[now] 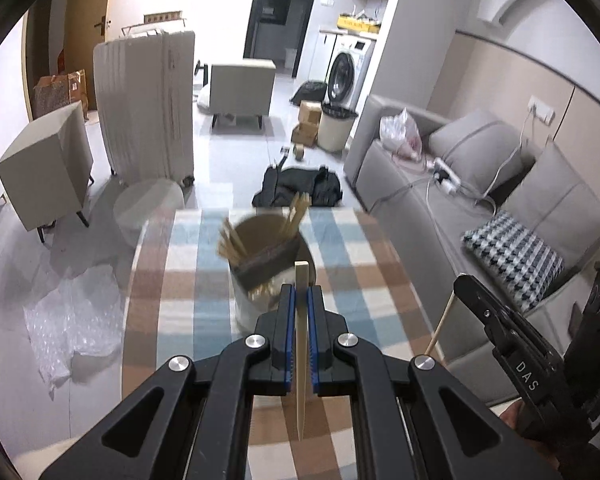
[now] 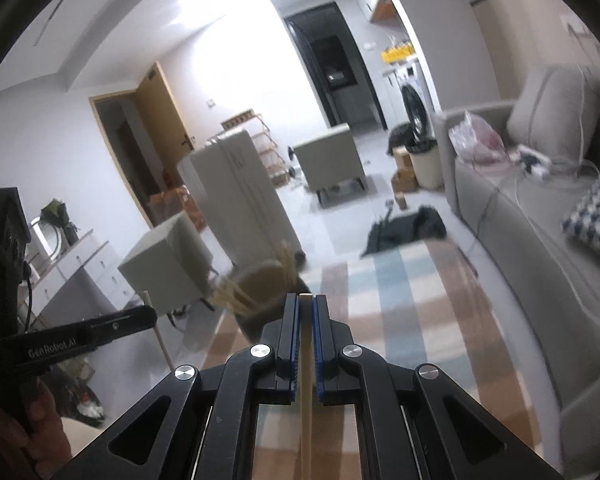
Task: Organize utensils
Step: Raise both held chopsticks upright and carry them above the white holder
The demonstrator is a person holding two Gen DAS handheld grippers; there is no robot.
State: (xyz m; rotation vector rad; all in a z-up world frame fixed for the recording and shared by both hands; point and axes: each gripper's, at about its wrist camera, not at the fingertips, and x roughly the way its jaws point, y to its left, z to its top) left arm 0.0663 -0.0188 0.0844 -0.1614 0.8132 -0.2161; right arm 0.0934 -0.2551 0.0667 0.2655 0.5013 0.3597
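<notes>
In the left wrist view the left gripper is clenched on a flat wooden chopstick, which stands upright between the blue pads. Its square end pokes above the fingertips and its tapered point hangs low in the frame. Straight ahead, just past the fingertips at frame centre, stands the round utensil holder, blurred but apparently already carrying a sheaf of chopsticks leaning against its left rim and a few more at its upper right. The held stick's long axis runs roughly vertical, much as the holder's opening faces, so the coming move looks like a short carry forward and a drop.

The right gripper is likewise clamped on a second chopstick, running lengthwise between its pads toward the camera. From it the holder lies up and to the left, so the left hand seems nearer.

The holder sits on a checked tablecloth. The leaning sticks crowd the opening and could block entry. Beyond the cloth, toward the top of the frame, are a black bag on the floor, a pale suitcase at upper left and a grey sofa at right.
</notes>
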